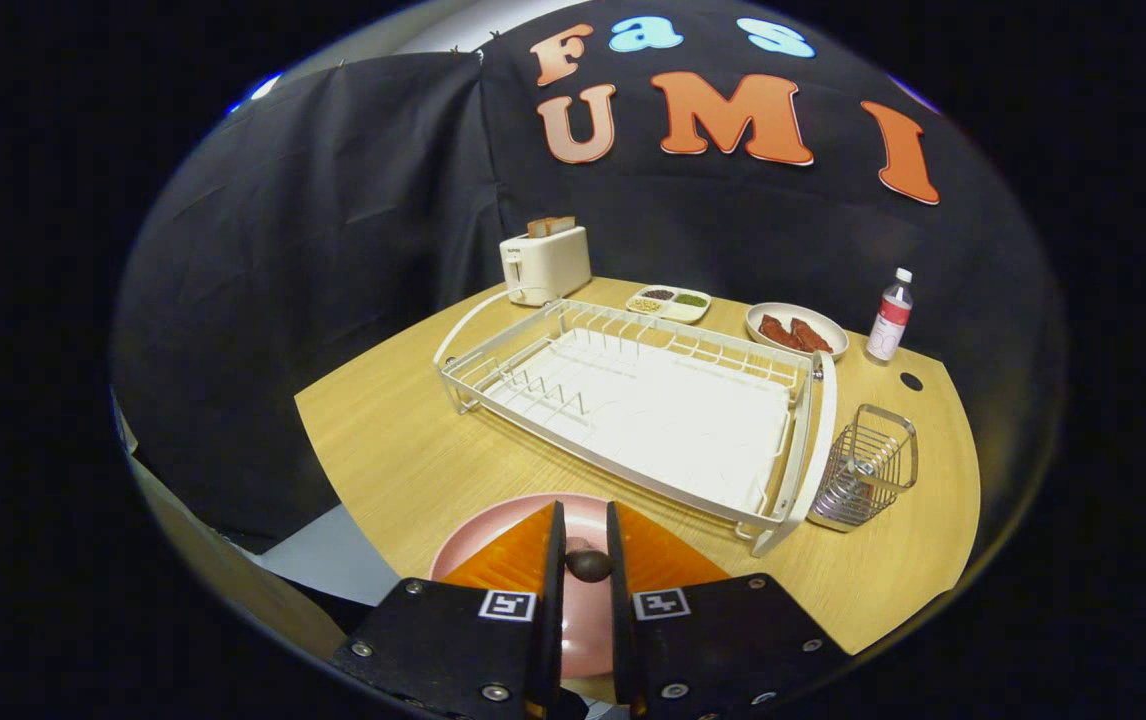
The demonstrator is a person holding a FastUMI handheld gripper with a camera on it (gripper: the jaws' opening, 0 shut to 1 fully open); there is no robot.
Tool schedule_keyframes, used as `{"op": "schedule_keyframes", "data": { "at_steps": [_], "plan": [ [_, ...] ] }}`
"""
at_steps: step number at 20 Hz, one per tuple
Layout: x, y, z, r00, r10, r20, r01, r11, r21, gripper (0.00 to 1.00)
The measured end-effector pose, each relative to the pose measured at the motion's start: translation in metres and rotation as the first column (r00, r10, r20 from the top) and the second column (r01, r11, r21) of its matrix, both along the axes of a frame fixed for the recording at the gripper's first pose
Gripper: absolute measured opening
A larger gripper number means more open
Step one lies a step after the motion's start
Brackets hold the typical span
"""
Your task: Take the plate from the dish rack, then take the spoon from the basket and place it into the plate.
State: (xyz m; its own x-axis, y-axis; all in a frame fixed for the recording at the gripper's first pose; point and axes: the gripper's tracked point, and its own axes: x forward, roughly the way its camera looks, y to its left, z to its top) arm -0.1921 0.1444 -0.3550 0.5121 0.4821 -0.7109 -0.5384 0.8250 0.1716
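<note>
While the gripper (586, 545) hangs low over the near edge of the bench (403, 450), its jaws stand nearly together and pinch a small dark rounded piece, the end of the spoon (589, 564), with a finger pressing on each side. How the rest of the spoon runs cannot be told, since it is hidden behind the fingers; what shows is a smooth, dull, egg-like knob. Directly beneath it lies the plate (493, 530), a round, smooth pink dish with a shallow raised rim, flat on the bench just short of the dish rack (633, 400). The gripper points forward and slightly down along the bench, toward the rack.

The bench is a pale wood-grain top with a rounded front. The dish rack is a long rectangular frame of white wire with a flat white drip tray inside and a row of upright prongs along its left side; its long axis runs from near right to far left. Just beside its near right corner stands the basket (868, 465), a small upright box of shiny metal wire. Beyond the rack sit a cream toaster (545, 265) with bread in its slots, a white tray (671, 303) split into small compartments, an oval white dish (796, 330) with reddish-brown strips, and a clear bottle (890, 317) with a white cap.
</note>
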Motion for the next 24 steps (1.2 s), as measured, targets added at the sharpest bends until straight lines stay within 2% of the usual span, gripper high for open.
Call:
{"op": "schedule_keyframes", "data": {
  "at_steps": [5, 10, 11, 12, 14, 18, 24],
  "plan": [
    [0.013, -0.019, 0.003, 0.998, -0.058, 0.029, 0.059, 0.998, -0.028, 0.30],
    [0.046, -0.030, 0.044, 0.982, -0.136, 0.130, 0.137, 0.991, 0.000, 0.63],
    [0.054, -0.033, 0.057, 0.975, -0.153, 0.161, 0.153, 0.988, 0.010, 0.67],
    [0.065, -0.036, 0.072, 0.965, -0.170, 0.198, 0.169, 0.985, 0.023, 0.77],
    [0.082, -0.041, 0.104, 0.943, -0.200, 0.267, 0.194, 0.980, 0.050, 0.89],
    [0.113, -0.058, 0.163, 0.890, -0.245, 0.384, 0.232, 0.969, 0.080, 0.96],
    [0.140, -0.077, 0.234, 0.802, -0.334, 0.494, 0.301, 0.942, 0.149, 0.97]
  ]
}}
